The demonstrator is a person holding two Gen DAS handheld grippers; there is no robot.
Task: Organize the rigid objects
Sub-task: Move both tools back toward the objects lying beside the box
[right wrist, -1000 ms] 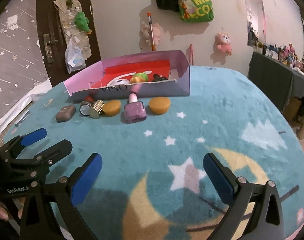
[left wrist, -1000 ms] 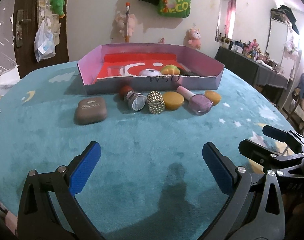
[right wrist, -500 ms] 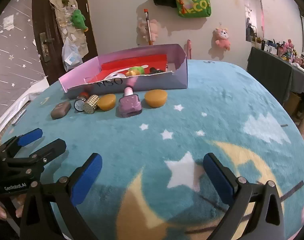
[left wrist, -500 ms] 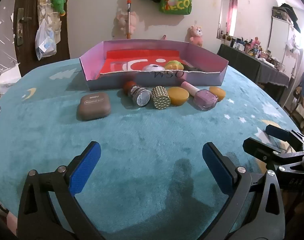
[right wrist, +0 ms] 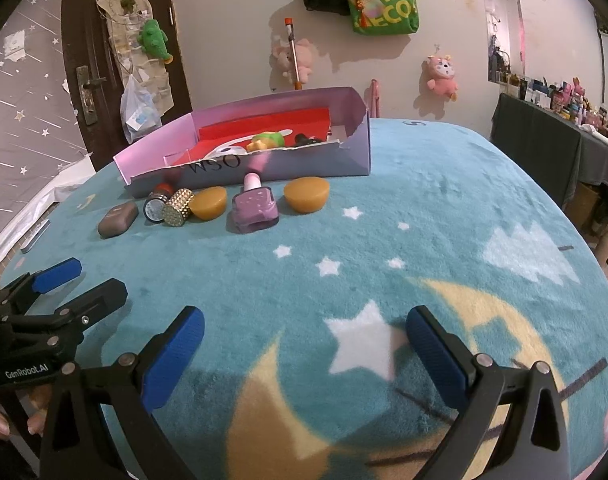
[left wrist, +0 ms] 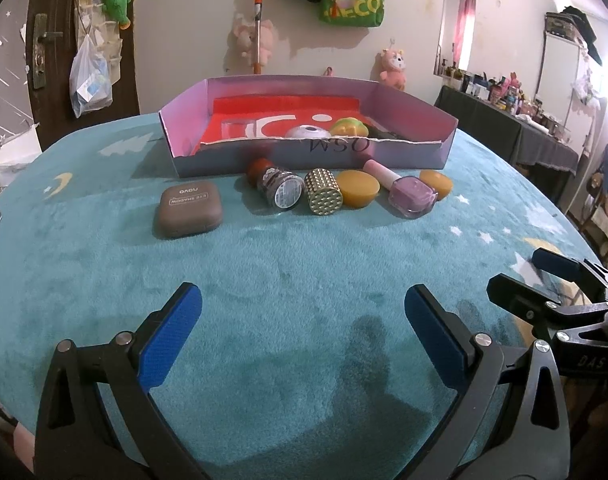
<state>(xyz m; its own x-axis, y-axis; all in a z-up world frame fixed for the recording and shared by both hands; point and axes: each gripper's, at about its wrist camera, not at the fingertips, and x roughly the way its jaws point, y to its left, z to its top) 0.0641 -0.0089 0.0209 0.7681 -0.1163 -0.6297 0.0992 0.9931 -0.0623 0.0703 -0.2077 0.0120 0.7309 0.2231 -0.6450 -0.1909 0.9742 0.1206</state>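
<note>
1. Two black plastic triangulated finger frames are seen on the left gripper (left wrist: 303, 322), tipped with ribbed blue pads (left wrist: 171, 338).
2. Silver screws are set at the joints.
3. The same build is shown by the right gripper (right wrist: 304, 342).
4. "GenRobot.AI" is printed in white.

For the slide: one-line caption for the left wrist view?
Open left gripper faces six small items lined up before a pink box on a teal blanket.

You have two amber dome-shaped pieces (left wrist: 358, 193) (left wrist: 436, 183), one brown eye-shadow case (left wrist: 189, 209), one lilac nail-polish bottle (left wrist: 410, 195), one gold studded cylinder (left wrist: 324, 197), one red-capped glitter jar (left wrist: 277, 187), one pink cardboard box (left wrist: 408, 104).
</note>
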